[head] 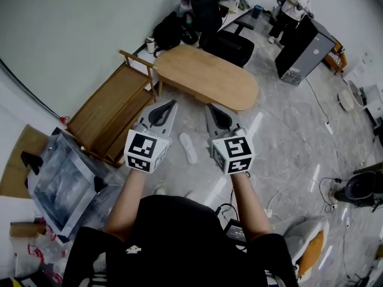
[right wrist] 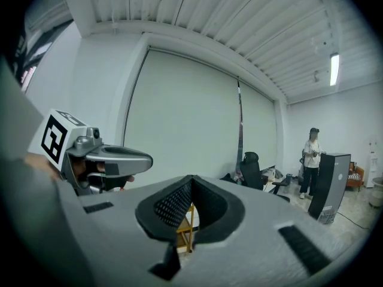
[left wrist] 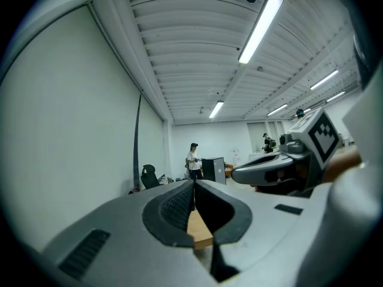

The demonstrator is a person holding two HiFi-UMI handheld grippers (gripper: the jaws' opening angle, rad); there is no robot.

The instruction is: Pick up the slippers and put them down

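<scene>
One white slipper [head: 187, 147] lies on the grey marble floor, seen between my two raised grippers in the head view. My left gripper [head: 173, 103] is held level above the floor, its jaws closed together with nothing between them. In its own view the left gripper [left wrist: 192, 185] shows the pads meeting. My right gripper [head: 208, 107] is beside it at the same height, also shut and empty, and the right gripper [right wrist: 191, 179] shows its pads meeting in its own view. Both point toward the wooden table, well above the slipper. No second slipper is clearly visible.
An oval wooden table [head: 206, 76] stands ahead, with a wooden rack [head: 111, 115] to its left. Behind are a black office chair [head: 230, 43] and a black cabinet [head: 302, 49] with a person [head: 293, 8] next to it. A plastic-wrapped box [head: 60, 184] sits at the left; cables trail at the right.
</scene>
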